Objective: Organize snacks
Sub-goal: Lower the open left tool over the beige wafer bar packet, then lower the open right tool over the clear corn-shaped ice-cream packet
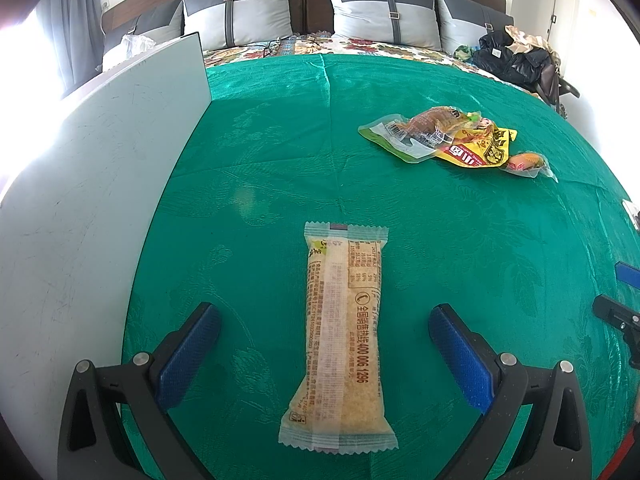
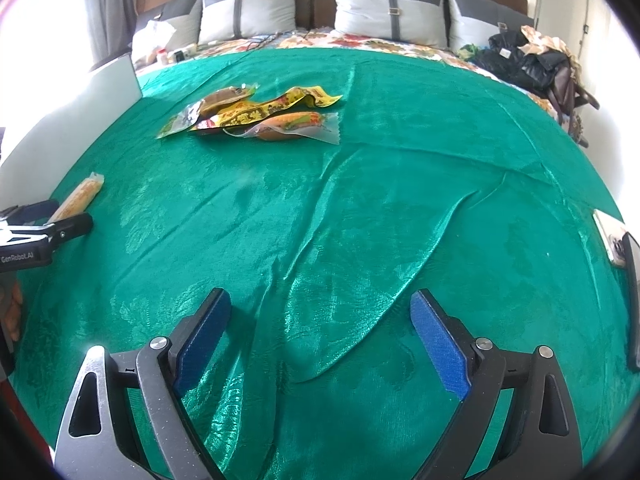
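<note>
A long pale-yellow snack bar [image 1: 342,340] in a clear wrapper lies flat on the green cloth [image 1: 460,240], lengthwise between the blue pads of my left gripper [image 1: 324,320]. That gripper is open, its pads apart from the bar on both sides. The bar also shows at the left edge of the right wrist view [image 2: 80,196], next to the left gripper [image 2: 48,224]. A small pile of snack packets [image 1: 452,140] lies far right; it also shows in the right wrist view [image 2: 256,114]. My right gripper [image 2: 320,320] is open and empty over bare cloth.
A white board [image 1: 100,184] stands along the left edge of the cloth. Grey pillows [image 2: 384,8] line the headboard. A heap of dark bags and clothes [image 2: 528,60] sits at the far right. A small flat object [image 2: 612,240] lies at the right edge.
</note>
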{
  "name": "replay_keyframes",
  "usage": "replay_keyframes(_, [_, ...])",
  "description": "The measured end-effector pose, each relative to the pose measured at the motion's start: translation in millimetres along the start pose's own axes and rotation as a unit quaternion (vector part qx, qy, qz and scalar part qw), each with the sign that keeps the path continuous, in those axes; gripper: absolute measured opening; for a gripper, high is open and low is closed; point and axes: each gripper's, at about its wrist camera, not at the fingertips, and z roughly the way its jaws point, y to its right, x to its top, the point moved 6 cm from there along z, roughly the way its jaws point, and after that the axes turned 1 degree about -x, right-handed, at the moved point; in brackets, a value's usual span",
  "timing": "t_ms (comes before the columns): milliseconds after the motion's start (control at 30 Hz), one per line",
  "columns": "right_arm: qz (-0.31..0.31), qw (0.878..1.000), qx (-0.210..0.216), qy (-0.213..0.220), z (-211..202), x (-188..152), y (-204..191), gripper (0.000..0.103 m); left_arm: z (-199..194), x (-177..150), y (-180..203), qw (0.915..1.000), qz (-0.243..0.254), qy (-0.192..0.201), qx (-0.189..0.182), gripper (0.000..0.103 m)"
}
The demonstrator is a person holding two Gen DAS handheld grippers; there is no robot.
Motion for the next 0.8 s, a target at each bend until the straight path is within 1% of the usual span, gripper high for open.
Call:
replay_keyframes(33, [0.011, 1.0, 0.02, -0.003, -0.9, 3.5, 2.3, 0.093, 0.1, 0.0, -0.1, 1.0, 0.0, 0.0, 0.0, 0.103])
replay_keyframes(100, [0.054, 0.997, 0.063, -0.003, -3.1, 15.8, 11.2, 0.09, 0.1, 0.0, -0.1, 1.0, 0.0, 0.0, 0.0, 0.103])
replay_keyframes(200, [0.12, 0.99, 0.077, -0.008, -0.9, 47.4, 32.1, 0.09, 0.2, -0.1, -0.1, 1.0, 0.0, 0.0, 0.0, 0.103])
replay_keyframes(233, [0.128, 0.989, 0.076, -0.006, 0.5, 60.5, 36.4, 0.09, 0.0, 0.2, -0.9, 1.0, 0.0, 0.0, 0.0, 0.103])
replay_keyframes(267, [0.12, 0.99, 0.072, -0.007, 3.4, 75.6, 38.7, 0.09, -0.1, 0.3, -1.2, 1.0, 0.0, 0.0, 0.0, 0.103])
replay_keyframes(333, [0.083, 0.995, 0.056, -0.025, 16.7, 103.1, 39.5, 0.09, 0.0, 0.2, -0.9, 1.0, 0.0, 0.0, 0.0, 0.103])
replay_keyframes(367, [0.079, 0.995, 0.058, -0.033, 23.1, 113.4, 40.2, 0.09, 0.3, -0.1, -0.3, 1.0, 0.0, 0.0, 0.0, 0.103])
replay_keyframes(433, [0.102, 0.991, 0.076, -0.041, 34.7, 131.3, 47.0, 0.089, 0.4, -0.2, -0.1, 1.0, 0.0, 0.0, 0.0, 0.103])
replay_keyframes(500, [0.148, 0.982, 0.105, -0.045, 46.0, 141.4, 50.6, 0.089, 0.4, -0.2, -0.2, 1.0, 0.0, 0.0, 0.0, 0.103])
replay_keyframes(567, [0.188, 0.973, 0.123, -0.054, 58.0, 141.4, 50.3, 0.089, 0.4, -0.2, -0.5, 1.0, 0.0, 0.0, 0.0, 0.103])
replay_keyframes(633, [0.204, 0.966, 0.148, -0.065, 66.3, 137.8, 43.3, 0.089, 0.5, -0.4, -0.3, 1.0, 0.0, 0.0, 0.0, 0.103])
replay_keyframes(667, [0.203, 0.962, 0.166, -0.073, 68.5, 134.8, 37.0, 0.084, 0.4, -0.3, -0.6, 1.0, 0.0, 0.0, 0.0, 0.103])
replay_keyframes(733, [0.186, 0.953, 0.218, -0.098, 65.7, 124.6, 23.4, 0.076, 1.2, 0.6, -0.2, 1.0, 0.0, 0.0, 0.0, 0.103])
replay_keyframes(767, [0.168, 0.943, 0.263, -0.118, 59.7, 115.9, 13.5, 0.071, 1.2, 0.6, -0.5, 1.0, 0.0, 0.0, 0.0, 0.103])
replay_keyframes(800, [0.142, 0.926, 0.319, -0.144, 50.3, 103.3, 1.3, 0.068, 1.2, 0.6, -0.5, 1.0, 0.0, 0.0, 0.0, 0.103])
